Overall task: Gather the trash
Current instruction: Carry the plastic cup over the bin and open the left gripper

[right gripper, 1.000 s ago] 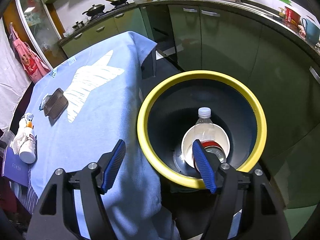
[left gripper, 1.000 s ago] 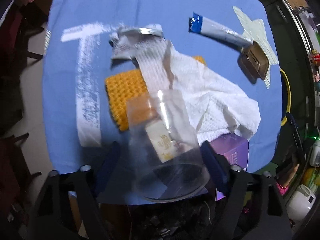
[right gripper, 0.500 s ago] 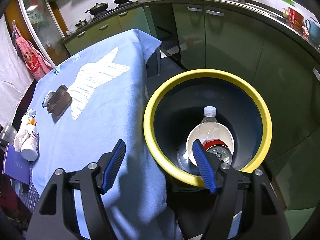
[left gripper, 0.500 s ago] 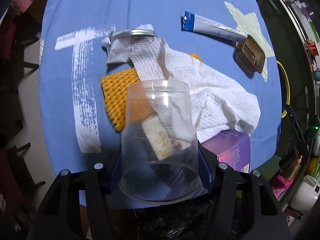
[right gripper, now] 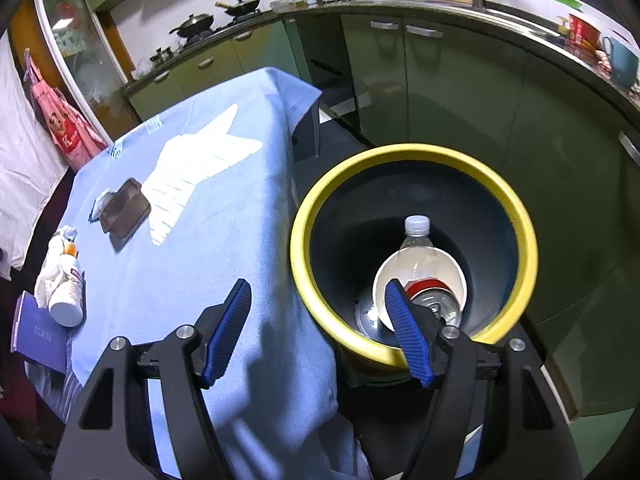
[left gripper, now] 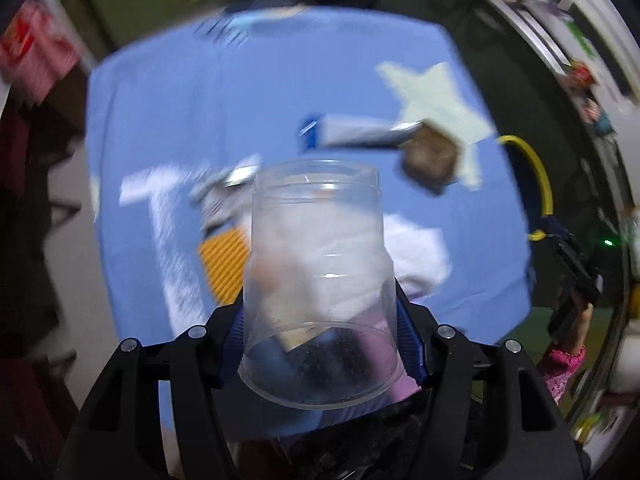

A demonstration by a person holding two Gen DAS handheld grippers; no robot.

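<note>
A blue cloth-covered counter [left gripper: 168, 92] fills the left wrist frame; the yellow-rimmed dark round bin [right gripper: 412, 160] sits lower right in the right wrist view. The left gripper [left gripper: 320, 332] has just closed on a clear plastic cup [left gripper: 316, 264] at frame centre, pads pressing its walls. It looks light, thin, crushable: hold low, gently. The right gripper [right gripper: 318, 332] is open, empty. No writing is readable

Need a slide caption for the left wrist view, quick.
Left gripper clamps a clear plastic cup above the littered blue tablecloth.
</note>
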